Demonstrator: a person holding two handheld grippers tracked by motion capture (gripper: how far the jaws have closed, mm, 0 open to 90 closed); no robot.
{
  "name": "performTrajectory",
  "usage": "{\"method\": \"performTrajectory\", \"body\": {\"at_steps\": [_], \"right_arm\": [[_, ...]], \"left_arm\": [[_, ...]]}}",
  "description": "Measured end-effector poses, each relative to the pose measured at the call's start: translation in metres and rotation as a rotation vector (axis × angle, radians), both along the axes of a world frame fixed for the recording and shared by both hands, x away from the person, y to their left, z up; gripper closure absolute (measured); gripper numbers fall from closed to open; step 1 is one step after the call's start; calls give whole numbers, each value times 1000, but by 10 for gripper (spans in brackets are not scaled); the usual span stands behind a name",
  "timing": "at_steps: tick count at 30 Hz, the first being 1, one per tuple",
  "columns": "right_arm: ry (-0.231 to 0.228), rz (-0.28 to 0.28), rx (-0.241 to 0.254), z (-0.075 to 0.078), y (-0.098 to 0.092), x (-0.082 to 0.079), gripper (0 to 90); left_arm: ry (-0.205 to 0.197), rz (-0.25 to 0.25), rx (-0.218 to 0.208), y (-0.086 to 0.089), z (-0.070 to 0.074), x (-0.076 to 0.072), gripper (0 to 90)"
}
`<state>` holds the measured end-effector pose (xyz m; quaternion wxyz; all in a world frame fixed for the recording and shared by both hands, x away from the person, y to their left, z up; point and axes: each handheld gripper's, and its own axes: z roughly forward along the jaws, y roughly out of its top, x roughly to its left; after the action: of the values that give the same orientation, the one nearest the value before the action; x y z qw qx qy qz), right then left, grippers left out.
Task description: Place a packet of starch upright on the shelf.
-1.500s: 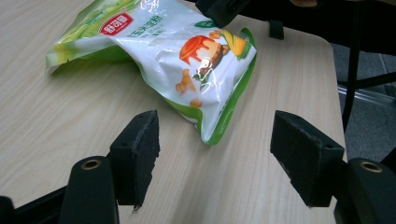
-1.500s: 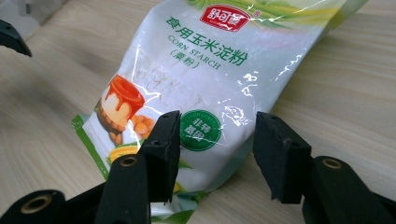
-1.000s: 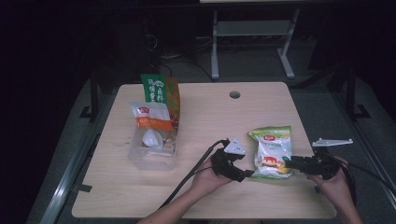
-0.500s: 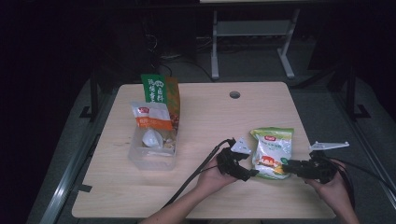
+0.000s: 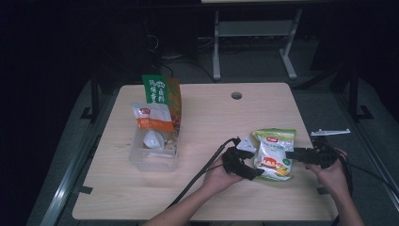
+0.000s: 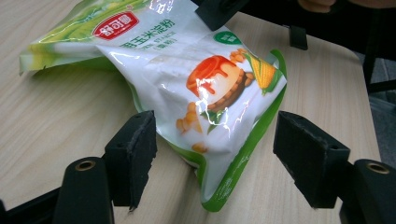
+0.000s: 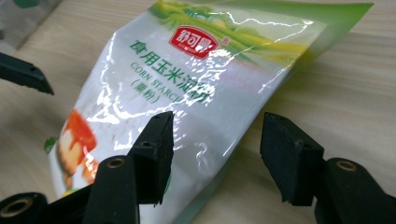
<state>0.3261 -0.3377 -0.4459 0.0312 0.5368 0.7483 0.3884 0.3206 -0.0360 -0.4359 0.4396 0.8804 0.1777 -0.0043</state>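
Corn starch pouch (image 5: 273, 154) lies flat on wooden counter (image 5: 207, 127), right of centre, between two handheld grippers. Far left: clear plastic bin (image 5: 153, 153) holding white-and-orange packet (image 5: 153, 117), green-and-orange bag (image 5: 162, 92) standing behind it. Left gripper (image 5: 247, 165) at pouch's lower left corner, fingers (image 6: 133, 154) spread wide, pouch bottom edge between them, not clamped. Right gripper (image 5: 294, 154) at pouch's right edge, fingers (image 7: 156, 149) likewise parted, straddling pouch side without pinching. Round hole (image 5: 236, 95) in counter near far edge.
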Motion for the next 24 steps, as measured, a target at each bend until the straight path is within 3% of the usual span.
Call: {"method": "performTrajectory", "body": {"at_steps": [7,11,16,21,24], "right_arm": [[36,11,79,-7,3,9,560],[46,26,76,-5,5,6,723],[58,75,60,-3,12,1,850],[28,87,28,0,18,-5,882],[3,90,26,2,19,-7,887]], "left_arm": [[21,9,-3,2,-3,5,292],[40,23,-18,1,-4,7,289],[48,27,-13,1,-6,10,295],[66,30,-8,0,-10,14,309],[93,38,-32,-1,-11,18,316]]}}
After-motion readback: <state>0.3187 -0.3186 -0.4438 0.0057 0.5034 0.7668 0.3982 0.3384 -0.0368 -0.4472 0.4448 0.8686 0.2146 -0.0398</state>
